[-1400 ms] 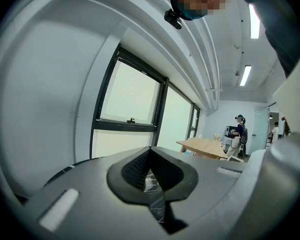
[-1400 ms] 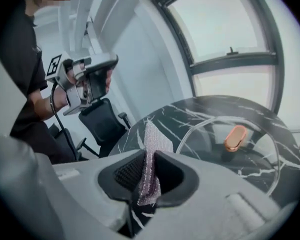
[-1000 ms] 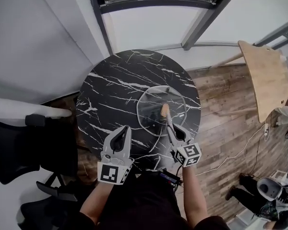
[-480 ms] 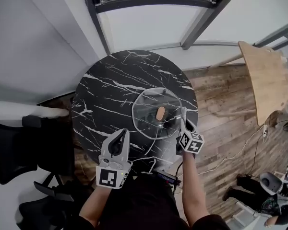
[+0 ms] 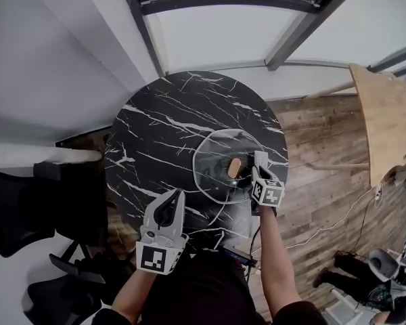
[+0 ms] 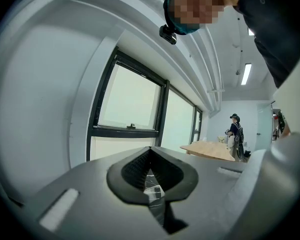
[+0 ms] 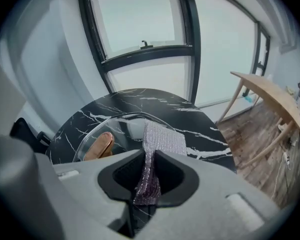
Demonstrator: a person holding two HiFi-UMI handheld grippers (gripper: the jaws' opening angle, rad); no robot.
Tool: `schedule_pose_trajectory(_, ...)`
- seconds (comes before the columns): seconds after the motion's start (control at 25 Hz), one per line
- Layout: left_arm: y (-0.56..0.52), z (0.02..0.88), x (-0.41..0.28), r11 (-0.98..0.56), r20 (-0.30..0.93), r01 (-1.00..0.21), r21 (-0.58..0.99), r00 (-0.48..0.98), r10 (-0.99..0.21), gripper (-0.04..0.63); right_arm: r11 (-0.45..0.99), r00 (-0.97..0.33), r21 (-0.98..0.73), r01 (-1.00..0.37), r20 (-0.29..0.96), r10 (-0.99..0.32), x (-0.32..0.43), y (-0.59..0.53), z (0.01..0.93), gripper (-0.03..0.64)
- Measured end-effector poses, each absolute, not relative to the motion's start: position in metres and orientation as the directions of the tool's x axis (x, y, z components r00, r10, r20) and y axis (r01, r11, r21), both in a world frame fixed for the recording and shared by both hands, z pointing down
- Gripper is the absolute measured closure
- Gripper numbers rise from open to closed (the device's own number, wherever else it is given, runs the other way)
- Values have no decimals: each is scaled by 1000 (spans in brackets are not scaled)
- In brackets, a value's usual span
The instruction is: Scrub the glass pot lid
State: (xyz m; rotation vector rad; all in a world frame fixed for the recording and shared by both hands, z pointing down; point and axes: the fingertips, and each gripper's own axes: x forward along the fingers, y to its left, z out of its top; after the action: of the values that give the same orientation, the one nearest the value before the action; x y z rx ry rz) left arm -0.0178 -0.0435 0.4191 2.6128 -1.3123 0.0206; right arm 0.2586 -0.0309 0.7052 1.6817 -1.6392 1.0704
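Clear round glass pot lid point(image 5: 215, 156), wooden knob point(image 5: 234, 167) up, flat on the black table point(image 5: 162, 127). Silvery scrub pad point(image 7: 160, 139), pinched in the right gripper point(image 7: 146, 170), seemingly touching its rim.

Round black marble table point(image 5: 162, 127), white-veined — the glass pot lid point(image 5: 213, 156) lies flat toward its right edge

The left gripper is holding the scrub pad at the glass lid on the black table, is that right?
Not quite. The right gripper holds the scrub pad, clamped between its jaws in the right gripper view; the left gripper is shut on nothing. The glass lid does lie on the black table.
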Motion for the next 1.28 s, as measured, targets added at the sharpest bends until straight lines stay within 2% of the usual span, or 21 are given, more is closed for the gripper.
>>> schedule_pose_trajectory(0.16, -43, 432, -24, -569, 143, -798, 196, 598, -789, 592, -83, -85, -150, -985, 848, -522, 252, -49, 709, 551)
schedule_pose_trajectory(1.0, -48, 458, -48, -523, 160, -807, 273, 574, -803, 594, 150, -207, -161, -975, 904, -374, 210, -123, 721, 549)
schedule_pose_trajectory(1.28, -51, 457, -60, -503, 149, -830, 240, 544, -826, 593, 221, -228, -158, -962, 912, -340, 191, -138, 722, 549)
